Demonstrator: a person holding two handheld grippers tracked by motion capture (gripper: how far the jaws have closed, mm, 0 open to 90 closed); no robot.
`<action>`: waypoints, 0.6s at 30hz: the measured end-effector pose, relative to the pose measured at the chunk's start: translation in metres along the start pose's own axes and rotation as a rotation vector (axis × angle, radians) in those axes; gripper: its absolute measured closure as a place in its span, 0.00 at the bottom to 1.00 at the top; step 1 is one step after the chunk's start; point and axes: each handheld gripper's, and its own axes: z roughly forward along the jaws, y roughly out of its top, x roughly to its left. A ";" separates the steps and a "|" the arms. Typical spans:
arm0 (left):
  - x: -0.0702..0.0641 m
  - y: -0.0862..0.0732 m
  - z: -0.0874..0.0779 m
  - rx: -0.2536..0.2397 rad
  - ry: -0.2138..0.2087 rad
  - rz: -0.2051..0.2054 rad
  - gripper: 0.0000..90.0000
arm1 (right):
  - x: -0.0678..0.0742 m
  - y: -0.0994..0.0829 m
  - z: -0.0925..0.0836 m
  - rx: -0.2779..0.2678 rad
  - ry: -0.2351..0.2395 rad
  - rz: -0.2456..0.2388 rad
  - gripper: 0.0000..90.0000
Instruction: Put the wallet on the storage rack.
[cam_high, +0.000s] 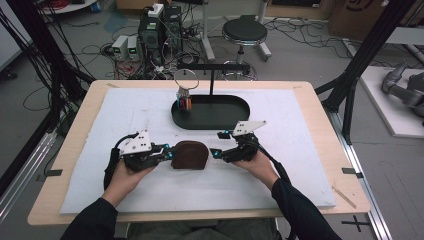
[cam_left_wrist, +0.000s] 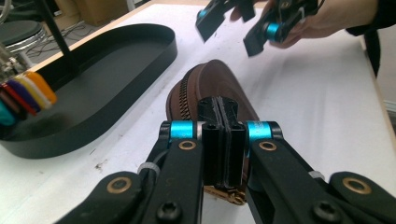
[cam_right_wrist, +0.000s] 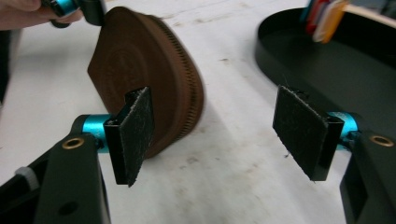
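A brown leather zip pouch (cam_high: 190, 155) (cam_left_wrist: 219, 84) (cam_right_wrist: 140, 60) stands on its edge on the white mat, in front of the black tray. My left gripper (cam_high: 169, 154) (cam_left_wrist: 223, 112) is shut, its pads pinched together on the pouch's left end. My right gripper (cam_high: 220, 144) (cam_right_wrist: 219, 126) is wide open just right of the pouch. Its left pad (cam_right_wrist: 133, 133) is close beside the zip edge, and nothing is between its pads. In the left gripper view the right gripper (cam_left_wrist: 238, 28) hovers beyond the pouch.
A black oval tray (cam_high: 210, 122) (cam_left_wrist: 93, 126) (cam_right_wrist: 327, 70) lies behind the pouch, with a black T-stand (cam_high: 212, 75) rising from it. A ring of coloured tags (cam_high: 185, 102) (cam_left_wrist: 28, 91) (cam_right_wrist: 327, 14) hangs at the tray's left end. The white mat (cam_high: 300, 165) covers the wooden table.
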 end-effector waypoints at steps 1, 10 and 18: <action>0.000 0.000 0.000 0.000 -0.002 0.001 0.98 | -0.001 0.000 0.004 0.005 0.010 -0.004 0.33; 0.000 0.000 -0.001 0.002 -0.021 0.009 0.98 | -0.002 -0.001 0.030 0.068 0.138 0.047 0.42; 0.002 -0.004 -0.002 0.006 -0.013 -0.010 0.98 | -0.002 -0.002 0.036 0.096 0.217 0.051 0.65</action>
